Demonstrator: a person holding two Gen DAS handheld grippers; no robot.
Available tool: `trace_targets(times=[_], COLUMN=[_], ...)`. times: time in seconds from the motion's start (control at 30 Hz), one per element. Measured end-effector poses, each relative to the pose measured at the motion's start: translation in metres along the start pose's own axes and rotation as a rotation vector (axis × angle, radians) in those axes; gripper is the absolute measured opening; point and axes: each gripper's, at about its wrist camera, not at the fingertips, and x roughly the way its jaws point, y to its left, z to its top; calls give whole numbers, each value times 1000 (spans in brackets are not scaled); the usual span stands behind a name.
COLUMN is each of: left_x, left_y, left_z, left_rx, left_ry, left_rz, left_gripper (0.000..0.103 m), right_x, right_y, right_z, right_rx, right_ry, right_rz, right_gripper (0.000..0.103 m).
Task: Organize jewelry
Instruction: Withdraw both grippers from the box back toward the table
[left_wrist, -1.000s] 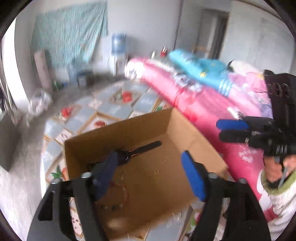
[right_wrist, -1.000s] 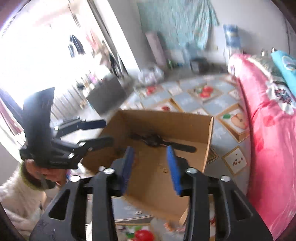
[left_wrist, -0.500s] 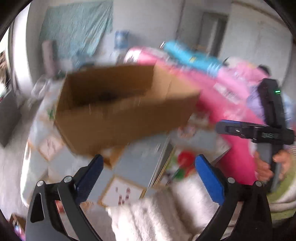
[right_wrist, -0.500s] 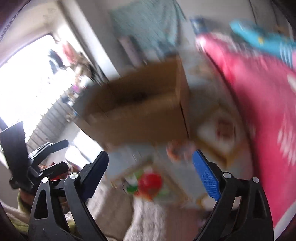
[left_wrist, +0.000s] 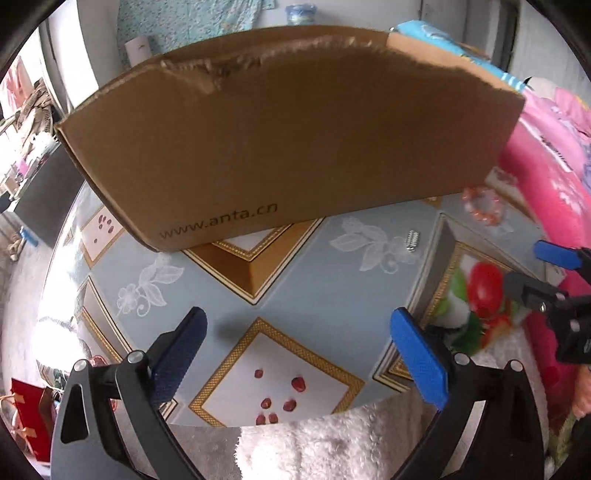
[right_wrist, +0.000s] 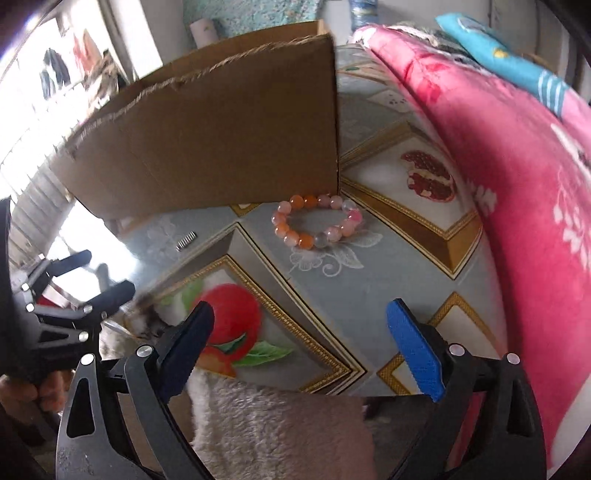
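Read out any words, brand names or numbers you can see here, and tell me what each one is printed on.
"www.anta.cn" is printed in dark letters low on the outer side of the cardboard box, seen in the left wrist view.
No other text is readable: the box side in the right wrist view shows none, and the patterned tabletop carries only fruit and flower pictures.

Both wrist cameras look steeply down along their claws, close over the patterned table (left_wrist: 332, 295); each sees the cardboard box (left_wrist: 288, 136) ahead and the bead bracelet (right_wrist: 317, 221) between
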Motion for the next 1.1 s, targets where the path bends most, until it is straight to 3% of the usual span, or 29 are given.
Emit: trace_targets(times=[0.2, 0.47, 0.57, 0.93, 1.1], left_x=[5, 12, 5, 4, 4], left_y=[-5, -13, -7, -8, -8], left_z=[8, 19, 7, 6, 5], left_rx=[-50, -66, -69, -74, -72], left_ry=[10, -8, -10, -15, -21], left_rz=[7, 20, 21, 23, 22], left_gripper=[97, 97, 97, 97, 97], right_x=[4, 9, 13, 15, 4], right_y=[14, 9, 8, -1, 0], right_z=[-5, 0, 1, 2, 3], right_rx=[-70, -85, -112, -135, -127], right_ry=[22, 67, 65, 51, 16], right_rz=[-63, -40, -51, -13, 76], right_gripper=[95, 95, 95, 95, 95])
